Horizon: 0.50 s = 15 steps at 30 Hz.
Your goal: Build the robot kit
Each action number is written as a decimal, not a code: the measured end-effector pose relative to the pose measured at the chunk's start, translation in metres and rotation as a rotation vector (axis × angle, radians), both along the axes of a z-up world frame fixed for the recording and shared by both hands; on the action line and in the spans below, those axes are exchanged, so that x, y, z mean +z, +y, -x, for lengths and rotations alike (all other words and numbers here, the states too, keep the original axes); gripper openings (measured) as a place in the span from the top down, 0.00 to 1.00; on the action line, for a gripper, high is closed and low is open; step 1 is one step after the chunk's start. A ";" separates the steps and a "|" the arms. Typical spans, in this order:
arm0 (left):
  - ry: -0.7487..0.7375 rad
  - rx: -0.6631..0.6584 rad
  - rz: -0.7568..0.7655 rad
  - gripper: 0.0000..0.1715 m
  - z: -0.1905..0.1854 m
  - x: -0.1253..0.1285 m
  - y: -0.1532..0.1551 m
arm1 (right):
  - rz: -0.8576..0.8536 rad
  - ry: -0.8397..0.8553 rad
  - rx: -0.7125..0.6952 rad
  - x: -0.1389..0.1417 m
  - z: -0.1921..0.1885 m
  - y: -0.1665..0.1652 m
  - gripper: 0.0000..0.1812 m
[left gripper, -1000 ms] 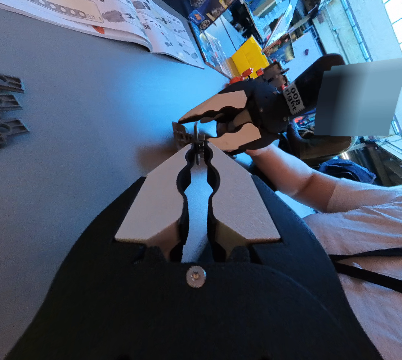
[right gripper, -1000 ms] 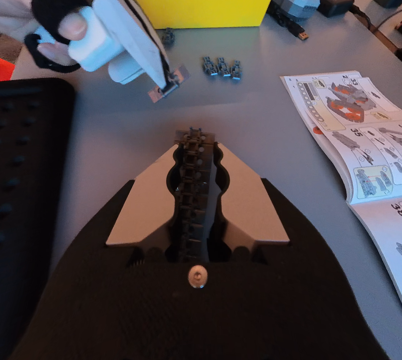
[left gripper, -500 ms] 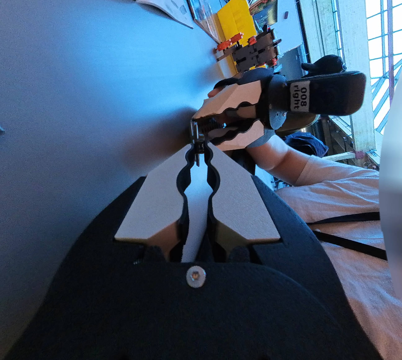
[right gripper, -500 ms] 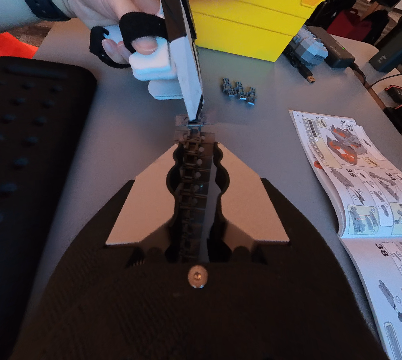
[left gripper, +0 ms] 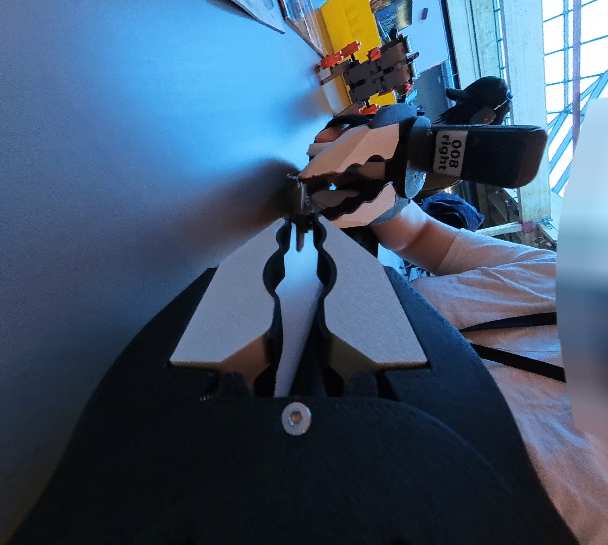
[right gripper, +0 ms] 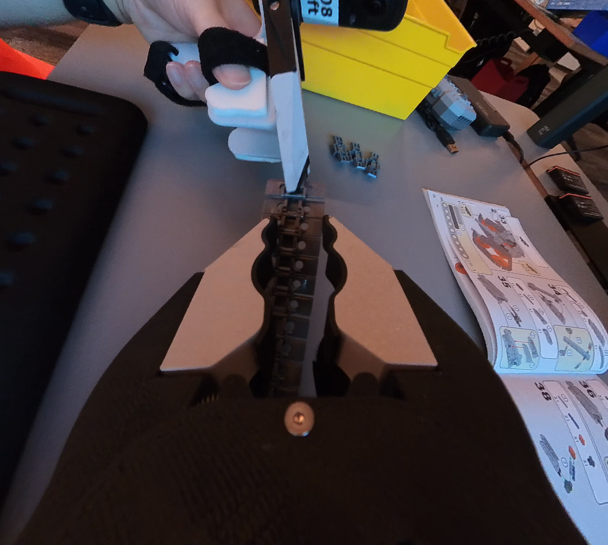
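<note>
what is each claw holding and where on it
Right claw grips a dark grey linked track strip by its long side edges. Left claw pinches a single grey link at that strip's far end.

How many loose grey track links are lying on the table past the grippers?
3, as far as shows: loose grey track links sit clustered in a short row on the table, between the yellow bin and the instruction booklet. More may be hidden.

Light: daylight glared through the windows [left gripper: 572,2], overexposed.
Shadow: dark under the gripper tips.
Edges: wide-angle bending, soft blur.
</note>
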<state>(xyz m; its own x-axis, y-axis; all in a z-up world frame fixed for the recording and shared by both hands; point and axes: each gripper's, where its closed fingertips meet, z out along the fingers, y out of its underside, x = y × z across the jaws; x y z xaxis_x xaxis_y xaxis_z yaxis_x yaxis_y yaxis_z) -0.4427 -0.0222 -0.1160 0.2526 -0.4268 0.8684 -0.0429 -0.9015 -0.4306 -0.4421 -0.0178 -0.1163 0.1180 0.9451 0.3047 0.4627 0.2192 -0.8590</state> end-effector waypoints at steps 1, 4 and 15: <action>0.001 -0.002 0.000 0.93 -0.002 -0.001 -0.001 | -0.005 0.012 -0.003 0.002 0.000 0.000 0.86; -0.007 0.004 -0.003 0.96 -0.005 -0.004 -0.001 | -0.006 0.000 -0.008 -0.001 0.000 0.002 0.86; 0.108 0.001 -0.179 0.96 -0.008 0.000 -0.012 | 0.627 0.238 0.085 0.018 -0.012 0.005 0.83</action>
